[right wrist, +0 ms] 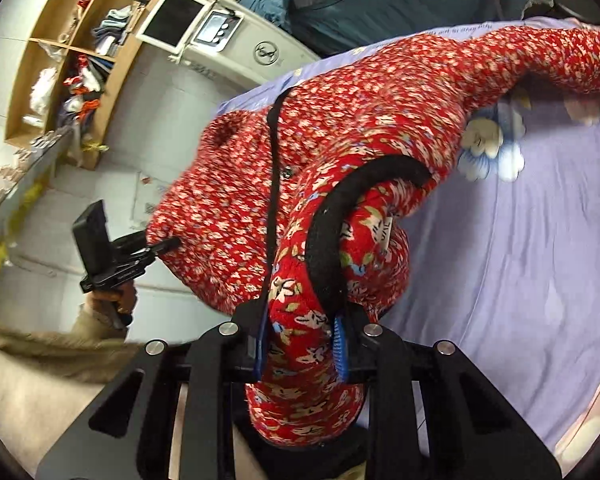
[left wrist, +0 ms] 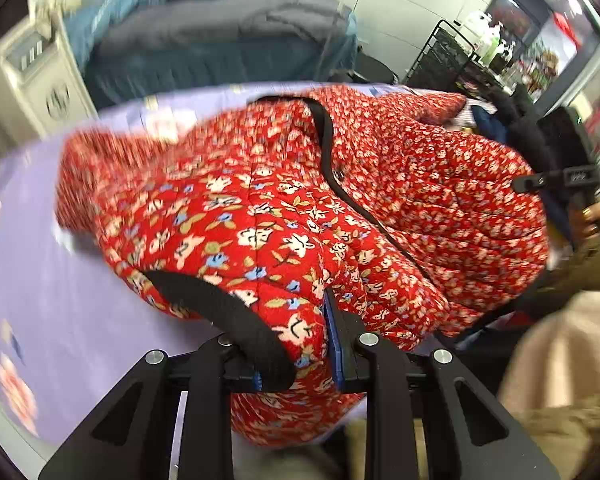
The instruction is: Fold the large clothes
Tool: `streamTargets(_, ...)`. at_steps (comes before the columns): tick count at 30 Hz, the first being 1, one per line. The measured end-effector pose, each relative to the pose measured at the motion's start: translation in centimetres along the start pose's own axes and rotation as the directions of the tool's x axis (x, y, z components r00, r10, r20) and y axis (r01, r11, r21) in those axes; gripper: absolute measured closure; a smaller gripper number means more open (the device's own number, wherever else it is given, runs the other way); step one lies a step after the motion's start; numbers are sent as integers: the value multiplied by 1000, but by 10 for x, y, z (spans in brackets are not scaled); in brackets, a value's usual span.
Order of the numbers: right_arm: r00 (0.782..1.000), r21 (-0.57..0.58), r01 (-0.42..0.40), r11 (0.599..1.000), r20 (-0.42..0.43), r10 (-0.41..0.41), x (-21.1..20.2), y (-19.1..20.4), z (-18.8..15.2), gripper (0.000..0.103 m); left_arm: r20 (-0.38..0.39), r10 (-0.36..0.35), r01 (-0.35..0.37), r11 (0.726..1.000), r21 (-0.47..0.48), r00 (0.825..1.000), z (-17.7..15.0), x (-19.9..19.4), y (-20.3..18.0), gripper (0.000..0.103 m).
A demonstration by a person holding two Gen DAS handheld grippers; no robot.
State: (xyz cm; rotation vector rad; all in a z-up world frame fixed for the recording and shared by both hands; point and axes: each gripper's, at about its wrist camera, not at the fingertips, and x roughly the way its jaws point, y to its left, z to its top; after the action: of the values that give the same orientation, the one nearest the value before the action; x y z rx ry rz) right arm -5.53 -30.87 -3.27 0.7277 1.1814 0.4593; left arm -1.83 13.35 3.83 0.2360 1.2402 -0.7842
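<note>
One lilac bedsheet covers the bed. The left claw and right claw each pinch one red jacket, which is draped ahead of them. Its far sleeve is blurred and its hem is cut off.

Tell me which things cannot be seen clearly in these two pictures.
- Left wrist view: the far sleeve of the red floral jacket is smeared by motion blur.
- Right wrist view: the left gripper has its fingertips buried in the jacket.
- Both views: the jacket's lower part is cut off behind the gripper frames.
</note>
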Motion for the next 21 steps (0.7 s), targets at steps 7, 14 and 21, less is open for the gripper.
streamTargets(7,926,-34,308,951,-217,-308,51,-59,-68,77,-276,5,-42,991,-127,961,-81,93,29,78)
streamTargets(14,913,107,356,928,-250,-322,85,-114,-90,66,-217,4,-58,968,-244,976,-111,140,50,64)
streamTargets(21,899,62,397,916,-229,-374,59,-117,-64,33,-111,17,-51,949,-310,994,-109,89,90,34)
